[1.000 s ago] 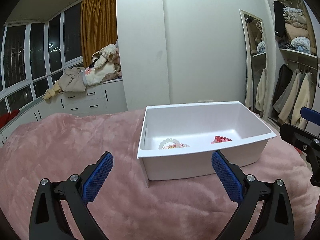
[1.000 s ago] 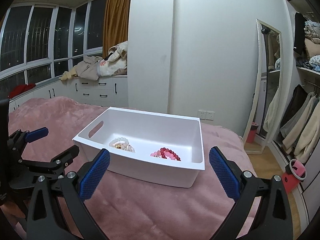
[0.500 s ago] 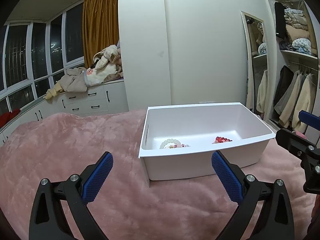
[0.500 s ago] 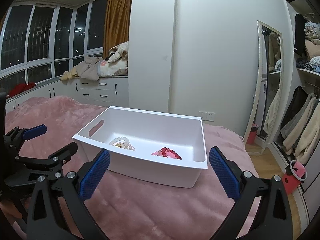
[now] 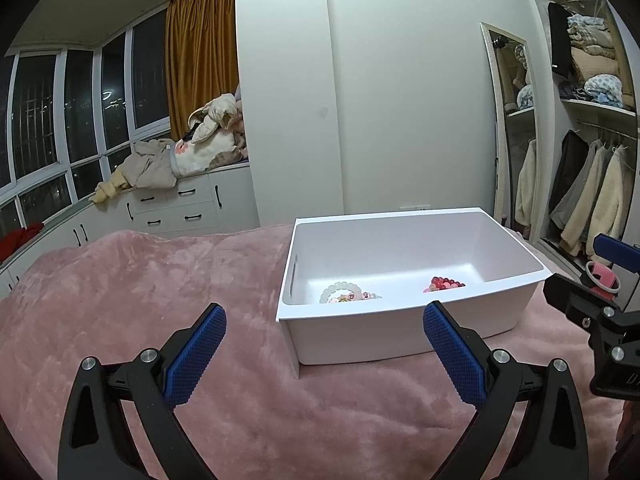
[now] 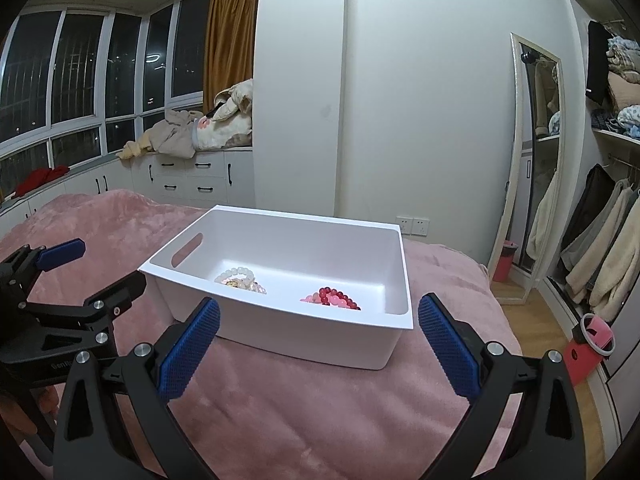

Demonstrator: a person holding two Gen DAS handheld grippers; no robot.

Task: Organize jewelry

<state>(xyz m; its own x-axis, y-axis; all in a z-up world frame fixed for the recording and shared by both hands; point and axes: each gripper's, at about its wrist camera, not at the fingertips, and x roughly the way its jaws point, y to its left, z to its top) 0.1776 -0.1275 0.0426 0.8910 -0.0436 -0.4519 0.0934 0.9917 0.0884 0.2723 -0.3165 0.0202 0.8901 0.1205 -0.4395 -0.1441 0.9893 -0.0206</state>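
Observation:
A white plastic bin (image 5: 400, 332) (image 6: 280, 336) sits on the pink blanket. Inside it lie a white beaded bracelet with pale jewelry (image 5: 344, 294) (image 6: 240, 278) on the left and a heap of red and pink beads (image 5: 444, 283) (image 6: 334, 298) on the right. My left gripper (image 5: 324, 352) is open in front of the bin's near left corner, holding nothing. My right gripper (image 6: 318, 344) is open too, empty, before the bin's near wall. Each gripper shows in the other's view: the right gripper (image 5: 600, 312) at the right edge, the left gripper (image 6: 60, 304) at the left edge.
The pink blanket (image 5: 140, 300) (image 6: 300, 408) covers a bed. White drawers with piled clothes (image 5: 180, 160) run under the windows at the left. A mirror (image 6: 528, 168) and an open wardrobe with coats (image 5: 580, 192) stand at the right. A pink object (image 6: 592, 340) lies on the floor.
Both grippers have drifted slightly, so the bin sits a little differently in each view. They stay open and empty; the jewelry has not moved.

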